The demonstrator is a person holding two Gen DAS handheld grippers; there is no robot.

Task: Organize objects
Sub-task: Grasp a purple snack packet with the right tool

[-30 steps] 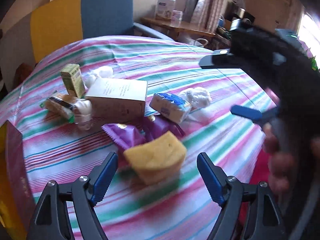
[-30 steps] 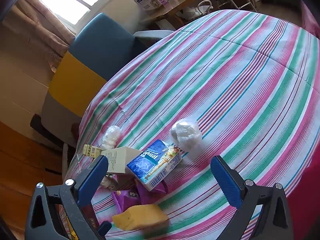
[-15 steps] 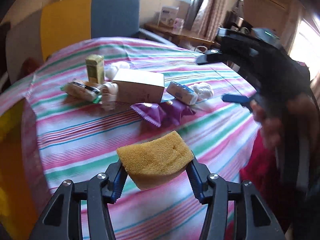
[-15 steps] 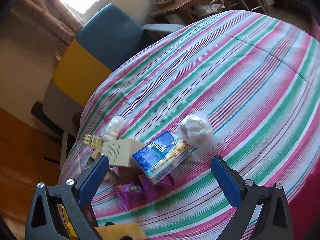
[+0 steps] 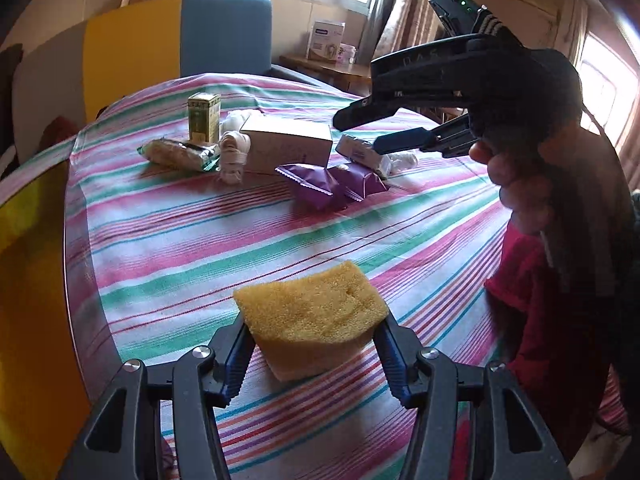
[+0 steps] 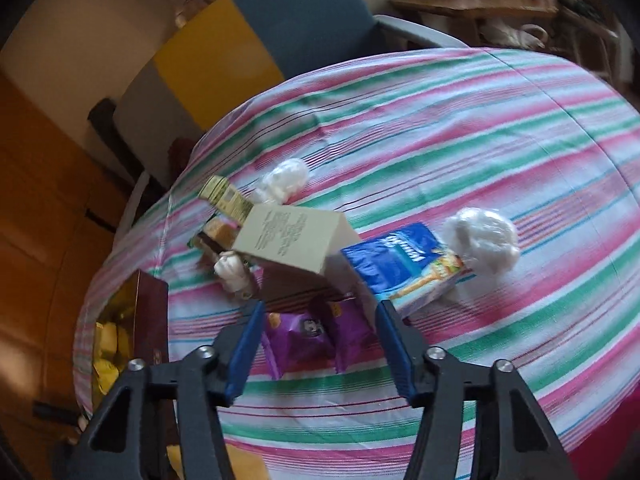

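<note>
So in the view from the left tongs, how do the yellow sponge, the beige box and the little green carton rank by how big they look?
1. Yellow sponge, though it is nearest the camera, so unsure.
2. Beige box.
3. Green carton.

We see the sponge [image 5: 312,312] between the left gripper [image 5: 312,344] fingers, above the tablecloth [image 5: 180,232]. Farther back lie 2 snack packets [image 5: 332,184] side by side, the carton [image 5: 288,146] behind them, a small box [image 5: 204,122] standing to its left, a tissue pack [image 6: 404,264] on its right.
</note>
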